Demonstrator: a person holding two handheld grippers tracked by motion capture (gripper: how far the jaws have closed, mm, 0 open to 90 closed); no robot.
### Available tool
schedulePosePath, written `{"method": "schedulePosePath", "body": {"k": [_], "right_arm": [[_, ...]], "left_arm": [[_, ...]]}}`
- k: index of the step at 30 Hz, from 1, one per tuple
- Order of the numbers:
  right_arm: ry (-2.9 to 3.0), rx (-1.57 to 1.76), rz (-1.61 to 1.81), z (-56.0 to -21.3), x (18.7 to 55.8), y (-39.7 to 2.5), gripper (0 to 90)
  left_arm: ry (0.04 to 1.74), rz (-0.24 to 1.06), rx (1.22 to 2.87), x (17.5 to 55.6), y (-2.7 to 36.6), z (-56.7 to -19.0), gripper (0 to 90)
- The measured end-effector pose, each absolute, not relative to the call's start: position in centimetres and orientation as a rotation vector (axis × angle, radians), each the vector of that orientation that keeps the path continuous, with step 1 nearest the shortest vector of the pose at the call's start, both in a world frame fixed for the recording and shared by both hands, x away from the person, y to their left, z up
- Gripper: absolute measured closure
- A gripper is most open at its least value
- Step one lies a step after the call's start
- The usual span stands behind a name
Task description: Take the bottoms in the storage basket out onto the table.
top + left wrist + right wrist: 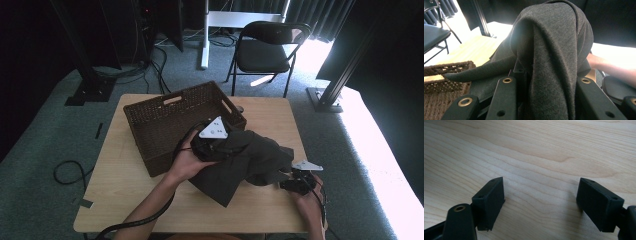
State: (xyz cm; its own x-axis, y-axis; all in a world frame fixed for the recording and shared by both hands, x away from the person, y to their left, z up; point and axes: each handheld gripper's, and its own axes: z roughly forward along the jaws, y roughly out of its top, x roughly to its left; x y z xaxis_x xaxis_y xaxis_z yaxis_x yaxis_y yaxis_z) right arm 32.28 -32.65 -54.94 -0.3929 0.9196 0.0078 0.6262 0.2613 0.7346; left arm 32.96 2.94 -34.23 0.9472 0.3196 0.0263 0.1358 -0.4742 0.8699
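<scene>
The left gripper [216, 145] clamps the dark grey cloth [246, 160] beside the wicker basket [150, 120]. The right gripper [540, 205] hangs jaws wide over bare table [536, 150]. No readable writing.

Bare desk [125, 200] lies open along the lower left of the high view. The wicker basket [150, 125] blocks the upper centre; the dark cloth [250, 160] spreads across the middle. Bare wood lies between the right tongs' [540, 202] parted jaws.
</scene>
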Motion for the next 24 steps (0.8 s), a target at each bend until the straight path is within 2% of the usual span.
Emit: {"method": "schedulePosePath", "body": {"k": [24], "right_arm": [[2.087,1.427,0.919,-54.9,32.2,-32.8,22.6]], "left_arm": [[0.465,0.163,2.113,33.3,5.0,-40.7,67.9]]}}
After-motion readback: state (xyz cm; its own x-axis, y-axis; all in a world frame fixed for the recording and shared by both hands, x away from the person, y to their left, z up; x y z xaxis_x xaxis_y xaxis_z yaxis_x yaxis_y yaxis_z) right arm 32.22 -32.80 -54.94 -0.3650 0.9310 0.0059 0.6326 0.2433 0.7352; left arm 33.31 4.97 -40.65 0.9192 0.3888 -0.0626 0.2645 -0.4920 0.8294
